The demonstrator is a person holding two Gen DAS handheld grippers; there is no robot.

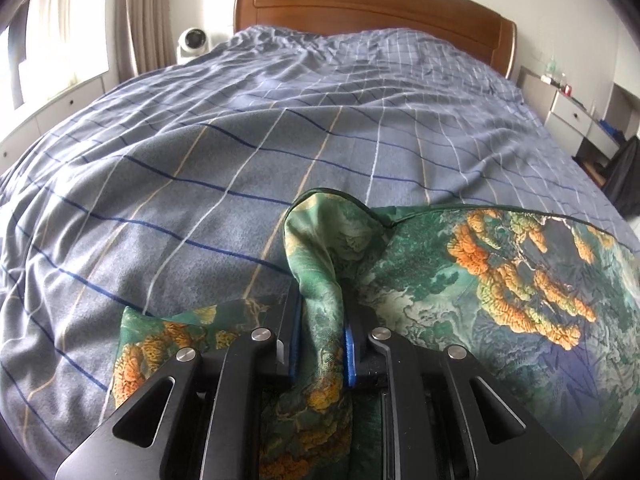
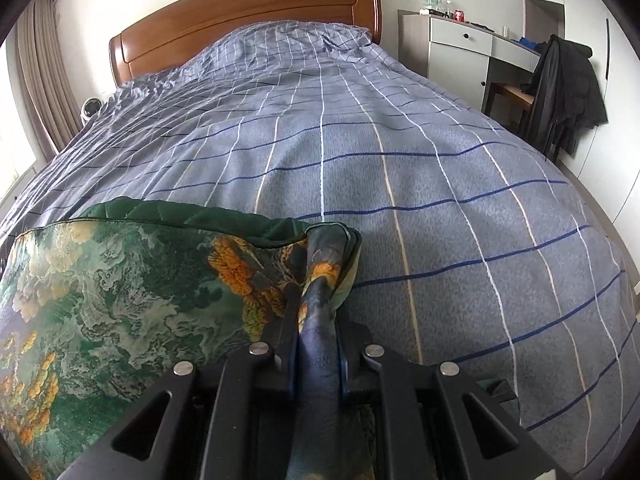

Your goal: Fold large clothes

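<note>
A green printed garment (image 1: 500,280) with orange patches lies on the blue checked bed cover (image 1: 200,160), low at the near edge. My left gripper (image 1: 322,296) is shut on a bunched corner of it, and the fabric rises in a loop beyond the blue pads. In the right wrist view the same garment (image 2: 120,300) spreads to the left, its dark green lining showing along the far edge. My right gripper (image 2: 318,304) is shut on another bunched corner, which stands up past the fingertips. Both grippers point down at the bed cover (image 2: 440,200).
A wooden headboard (image 1: 360,4) closes the far end of the bed. A white round device (image 1: 193,42) and curtains stand at the far left. A white desk (image 2: 460,40) and a chair with a dark jacket (image 2: 564,84) are on the right.
</note>
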